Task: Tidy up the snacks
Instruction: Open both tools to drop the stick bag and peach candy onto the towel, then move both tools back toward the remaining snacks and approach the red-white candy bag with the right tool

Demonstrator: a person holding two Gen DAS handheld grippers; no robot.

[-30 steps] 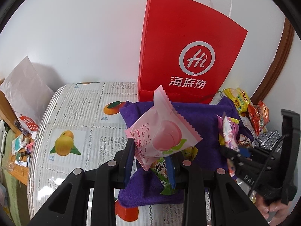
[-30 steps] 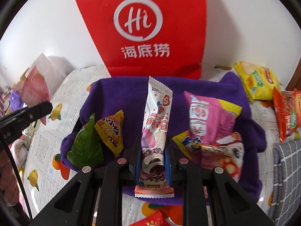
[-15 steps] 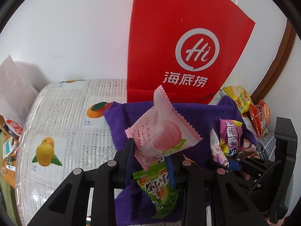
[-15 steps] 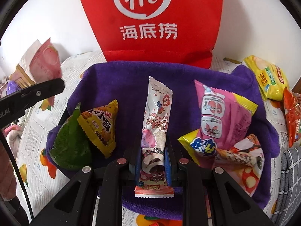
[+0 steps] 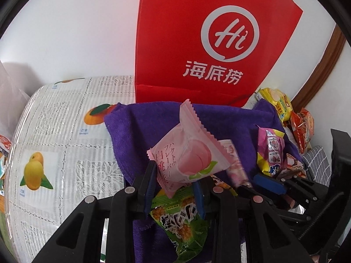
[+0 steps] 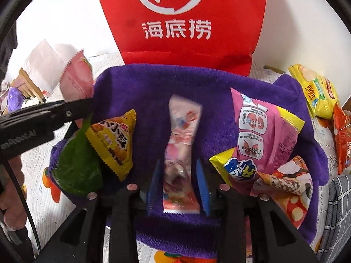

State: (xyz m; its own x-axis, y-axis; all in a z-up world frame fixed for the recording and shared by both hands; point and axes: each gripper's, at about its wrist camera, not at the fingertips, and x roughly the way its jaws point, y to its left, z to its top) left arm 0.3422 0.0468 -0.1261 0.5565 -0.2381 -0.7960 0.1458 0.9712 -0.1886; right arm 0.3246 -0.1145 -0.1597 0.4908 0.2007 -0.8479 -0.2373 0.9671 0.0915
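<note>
Pink-white snack stick (image 6: 178,153) loose between parted right gripper (image 6: 178,184) fingers.

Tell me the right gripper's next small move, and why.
Probably lift the right gripper straight back. Its jaws have just been opening, and the long pink snack lies loose between them on the purple towel, so the drop looks done.
</note>
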